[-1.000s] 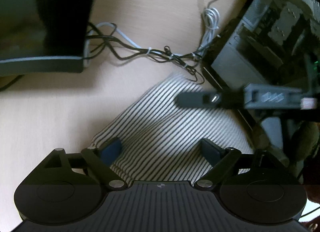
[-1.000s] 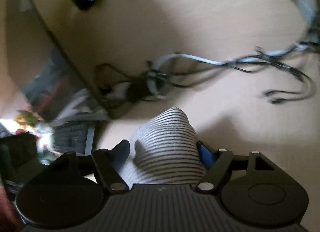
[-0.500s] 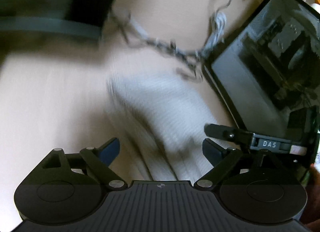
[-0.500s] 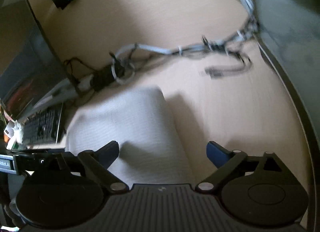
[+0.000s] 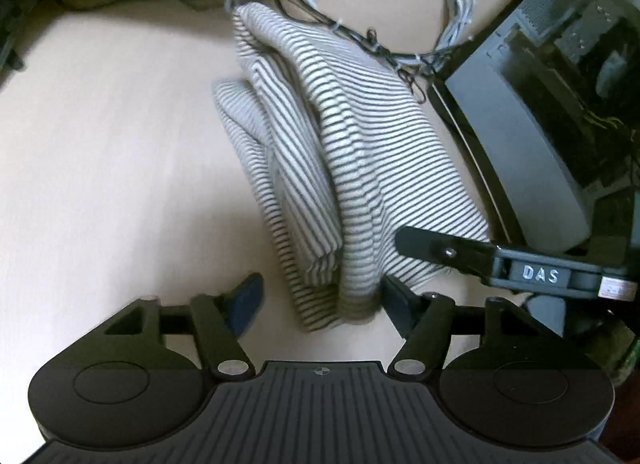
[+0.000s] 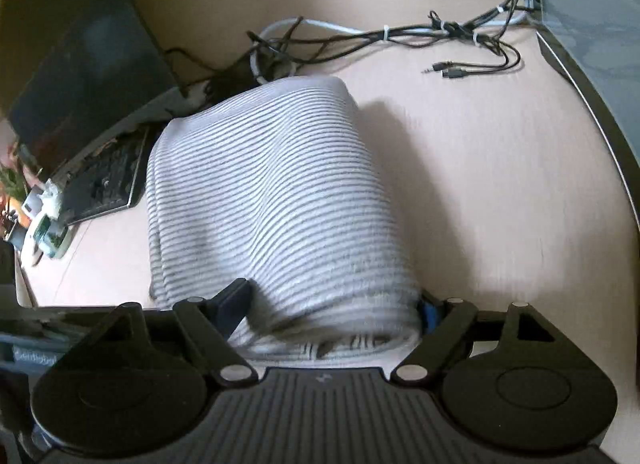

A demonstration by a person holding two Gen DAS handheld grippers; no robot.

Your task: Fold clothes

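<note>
A pale wood-grain table [image 5: 100,143] fills both views, lit softly from one side so that shadows fall across it. A bundle of black and grey cables [image 6: 400,33] tied with white clips trails along its far part. A dark glass-sided computer case [image 5: 560,103] stands at one edge, and a keyboard [image 6: 104,179] lies beside it.

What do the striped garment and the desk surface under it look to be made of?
Striped garment: a soft knit, likely cotton jersey or light sweater knit; matte, it bunches into rounded folds with a ribbed hem. Desk: pale wood or wood-look laminate, smooth and low-sheen, with faint grain; which one is unclear.
</note>
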